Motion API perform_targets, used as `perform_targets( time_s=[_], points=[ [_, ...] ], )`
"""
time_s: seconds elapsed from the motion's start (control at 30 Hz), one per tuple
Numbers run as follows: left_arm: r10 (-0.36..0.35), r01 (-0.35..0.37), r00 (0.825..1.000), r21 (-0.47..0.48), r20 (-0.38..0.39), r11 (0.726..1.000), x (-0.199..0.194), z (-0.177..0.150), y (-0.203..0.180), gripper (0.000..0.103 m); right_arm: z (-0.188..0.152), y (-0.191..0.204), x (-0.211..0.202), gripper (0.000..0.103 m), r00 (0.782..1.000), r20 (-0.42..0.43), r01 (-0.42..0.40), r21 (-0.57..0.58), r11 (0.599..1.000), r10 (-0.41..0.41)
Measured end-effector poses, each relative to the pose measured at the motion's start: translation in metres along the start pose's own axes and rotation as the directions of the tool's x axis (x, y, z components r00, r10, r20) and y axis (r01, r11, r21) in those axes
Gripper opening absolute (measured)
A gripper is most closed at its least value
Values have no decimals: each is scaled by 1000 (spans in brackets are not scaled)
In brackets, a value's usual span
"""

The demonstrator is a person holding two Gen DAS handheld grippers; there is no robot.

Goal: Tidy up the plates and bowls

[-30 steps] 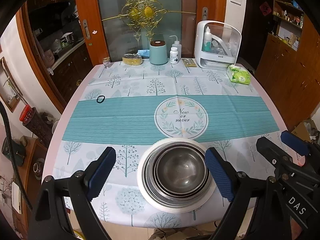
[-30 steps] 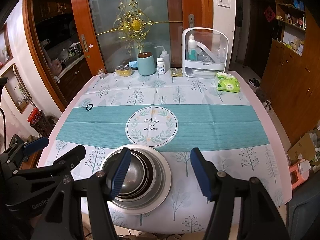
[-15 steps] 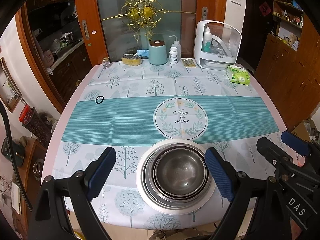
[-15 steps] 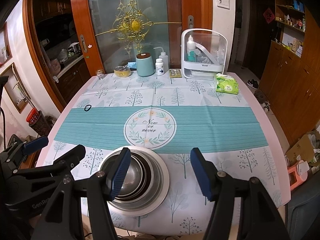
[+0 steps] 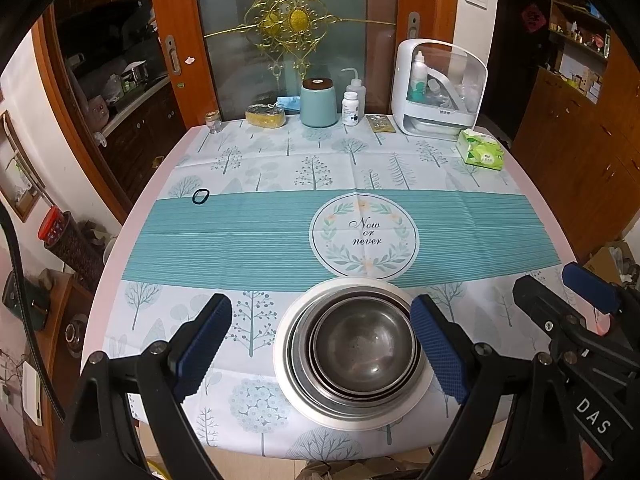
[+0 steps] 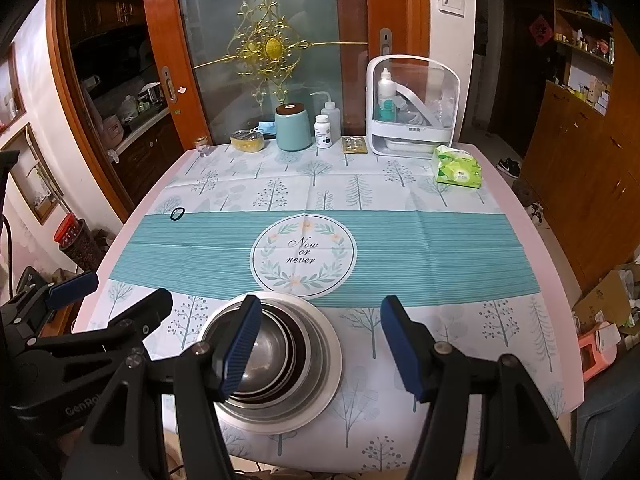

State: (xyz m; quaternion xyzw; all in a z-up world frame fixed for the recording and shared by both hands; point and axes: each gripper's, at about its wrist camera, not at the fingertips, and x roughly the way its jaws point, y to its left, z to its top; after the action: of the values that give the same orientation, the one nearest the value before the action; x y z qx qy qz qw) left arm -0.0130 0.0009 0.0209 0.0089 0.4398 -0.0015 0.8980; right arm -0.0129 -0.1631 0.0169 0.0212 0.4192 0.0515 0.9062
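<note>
Left gripper [image 5: 320, 344] jaws wide apart, holding nothing. Nested steel bowls [image 5: 362, 350] on white plate [image 5: 296, 396] sit between its fingers, nearer the right one. Right gripper [image 5: 560, 292] just beyond, far right. Tablecloth [image 5: 248, 236] ahead.

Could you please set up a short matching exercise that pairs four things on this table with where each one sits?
Things:
1. stack of metal bowls
2. black hair tie
3. green tissue pack
4. teal canister

Places:
A. far edge of the table, beside a white pill bottle
B. on the white plate at the near edge
C. far right, in front of the white storage case
D. left side, at the upper edge of the teal striped band

Pairs: 1-B, 2-D, 3-C, 4-A
</note>
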Motion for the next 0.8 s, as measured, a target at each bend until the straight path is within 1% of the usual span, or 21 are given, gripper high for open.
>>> perform_targets(
  time_s=[0.8],
  points=[
    [6, -6, 1000, -7, -9, 1000, 4, -3, 1, 90, -1, 2, 4, 63, 1000, -5, -2, 1, 1000, 2]
  ],
)
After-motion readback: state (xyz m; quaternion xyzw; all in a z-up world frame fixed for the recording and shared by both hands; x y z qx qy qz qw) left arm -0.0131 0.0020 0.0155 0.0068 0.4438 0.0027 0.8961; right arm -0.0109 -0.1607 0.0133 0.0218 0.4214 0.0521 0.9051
